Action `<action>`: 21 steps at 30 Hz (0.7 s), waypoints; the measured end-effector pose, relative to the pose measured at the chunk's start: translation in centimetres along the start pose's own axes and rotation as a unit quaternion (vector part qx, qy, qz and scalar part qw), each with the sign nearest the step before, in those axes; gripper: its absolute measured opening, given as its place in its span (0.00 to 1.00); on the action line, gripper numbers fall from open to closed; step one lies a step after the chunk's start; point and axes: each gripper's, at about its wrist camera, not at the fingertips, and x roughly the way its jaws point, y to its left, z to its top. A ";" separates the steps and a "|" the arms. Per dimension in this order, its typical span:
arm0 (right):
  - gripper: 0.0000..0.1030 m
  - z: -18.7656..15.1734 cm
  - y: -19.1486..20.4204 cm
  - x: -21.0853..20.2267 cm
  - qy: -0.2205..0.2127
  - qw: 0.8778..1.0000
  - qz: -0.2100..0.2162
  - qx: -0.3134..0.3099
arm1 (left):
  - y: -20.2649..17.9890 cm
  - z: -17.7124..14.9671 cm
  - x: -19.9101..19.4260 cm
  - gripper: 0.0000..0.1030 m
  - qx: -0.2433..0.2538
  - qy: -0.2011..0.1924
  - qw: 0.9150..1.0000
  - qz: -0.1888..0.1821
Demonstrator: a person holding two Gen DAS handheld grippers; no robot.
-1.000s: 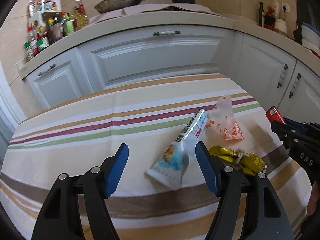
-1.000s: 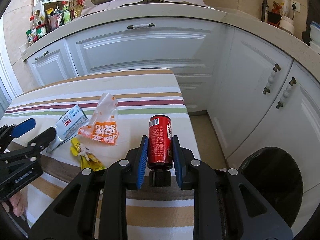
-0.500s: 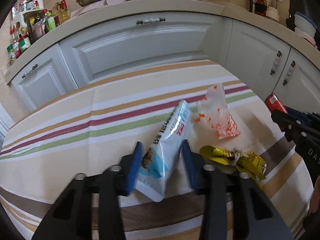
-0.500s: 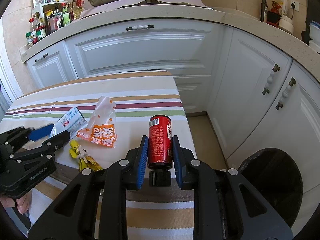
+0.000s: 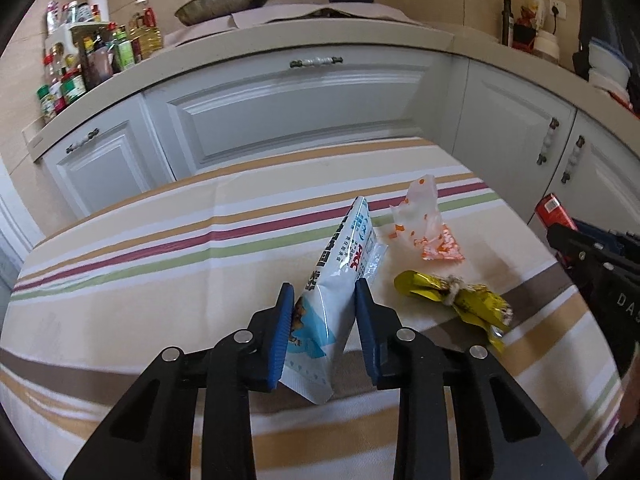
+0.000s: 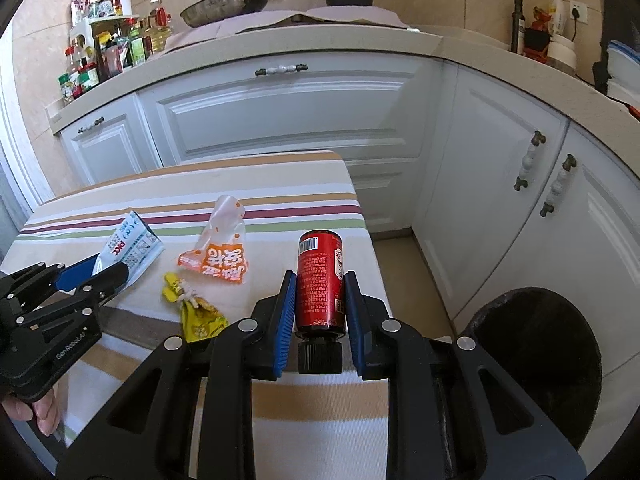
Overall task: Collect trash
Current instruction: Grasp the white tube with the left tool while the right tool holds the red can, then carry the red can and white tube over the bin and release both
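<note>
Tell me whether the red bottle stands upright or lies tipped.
Tipped: the red bottle lies along the right gripper, black cap toward the camera, clamped between blue pads.

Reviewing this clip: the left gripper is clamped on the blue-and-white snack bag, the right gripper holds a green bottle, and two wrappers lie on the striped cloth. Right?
Not quite. The bottle in the right gripper is red with a black cap, not green, as the right wrist view shows. The rest holds: the left gripper is clamped on the blue-and-white snack bag, and the orange-and-white wrapper and yellow wrapper lie on the striped cloth.
</note>
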 end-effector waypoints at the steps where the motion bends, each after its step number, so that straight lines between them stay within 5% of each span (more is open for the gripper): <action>1: 0.23 -0.1 0.0 -0.3 -0.001 1.000 0.000 0.001 | 0.0 -0.1 -0.5 0.31 -0.002 -0.003 1.000 0.000; 21: 0.23 -4.0 -1.1 -9.2 -0.042 0.999 0.000 0.020 | -2.1 -2.7 -8.5 0.31 -0.024 -0.045 0.999 -0.016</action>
